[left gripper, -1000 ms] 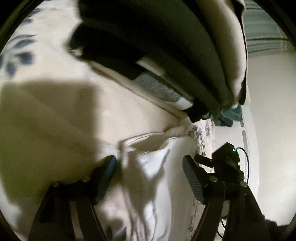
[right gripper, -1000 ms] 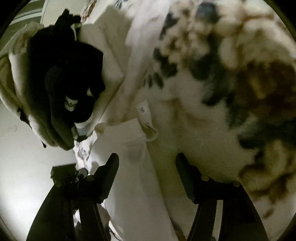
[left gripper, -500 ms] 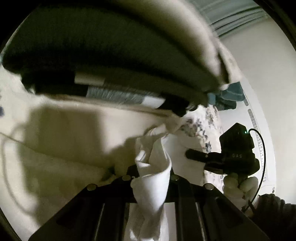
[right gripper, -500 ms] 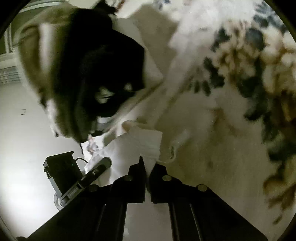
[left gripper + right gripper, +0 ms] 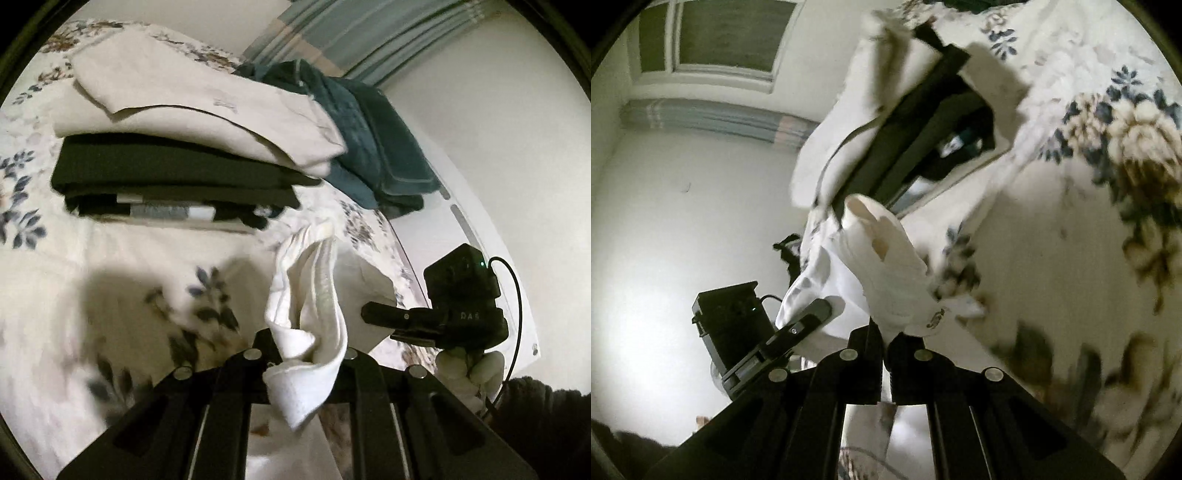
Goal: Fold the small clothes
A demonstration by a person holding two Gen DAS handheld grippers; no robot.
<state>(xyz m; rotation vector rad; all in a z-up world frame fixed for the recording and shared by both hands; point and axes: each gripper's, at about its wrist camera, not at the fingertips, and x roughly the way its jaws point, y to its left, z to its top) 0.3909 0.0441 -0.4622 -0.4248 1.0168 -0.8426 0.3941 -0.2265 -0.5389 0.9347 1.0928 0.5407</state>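
Note:
A small white garment [image 5: 314, 317] hangs bunched between my two grippers, lifted off the floral bedspread [image 5: 110, 295]. My left gripper [image 5: 303, 354] is shut on one end of it. My right gripper [image 5: 884, 336] is shut on the other end, where the white garment [image 5: 886, 266] rises in folds in front of the fingers. The right gripper also shows in the left wrist view [image 5: 391, 317], beside the cloth. The left gripper shows in the right wrist view [image 5: 809, 317], its tip against the cloth.
A stack of folded clothes [image 5: 177, 155], cream on top of black, lies on the bed behind the garment. A dark teal folded item [image 5: 369, 136] lies beside it near the bed edge. A white wall and striped curtain [image 5: 351, 37] stand beyond.
Both grippers, open around the flat garment a second ago, have shut on it and lifted it off the bed. The views have tilted up towards the stack and wall.

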